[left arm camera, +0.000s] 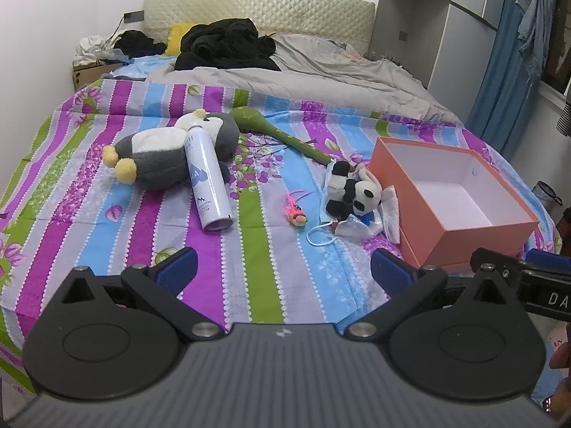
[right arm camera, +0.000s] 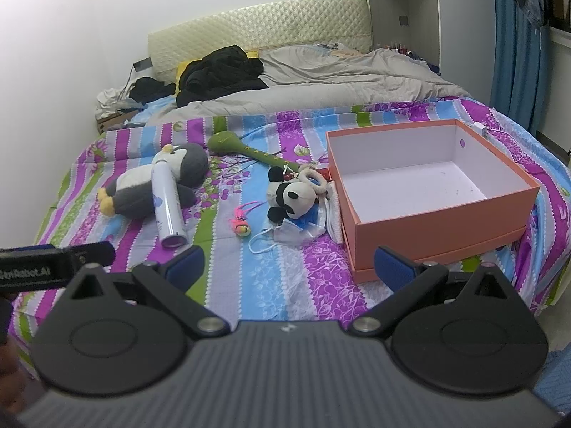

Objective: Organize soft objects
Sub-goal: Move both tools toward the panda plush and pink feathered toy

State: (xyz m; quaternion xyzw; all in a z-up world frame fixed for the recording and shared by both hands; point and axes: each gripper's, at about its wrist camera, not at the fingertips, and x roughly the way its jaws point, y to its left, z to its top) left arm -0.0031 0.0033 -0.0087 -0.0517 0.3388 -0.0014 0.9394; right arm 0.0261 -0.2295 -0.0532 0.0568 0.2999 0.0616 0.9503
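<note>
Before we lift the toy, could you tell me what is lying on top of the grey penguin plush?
A white spray can lies across the penguin plush, its upper end on the belly and its base on the striped bedsheet. Whatever sits under the penguin is hidden by its body.

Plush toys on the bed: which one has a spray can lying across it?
The grey-and-white penguin plush; the white spray can lies across its body. The panda plush beside the orange box has none.
</note>
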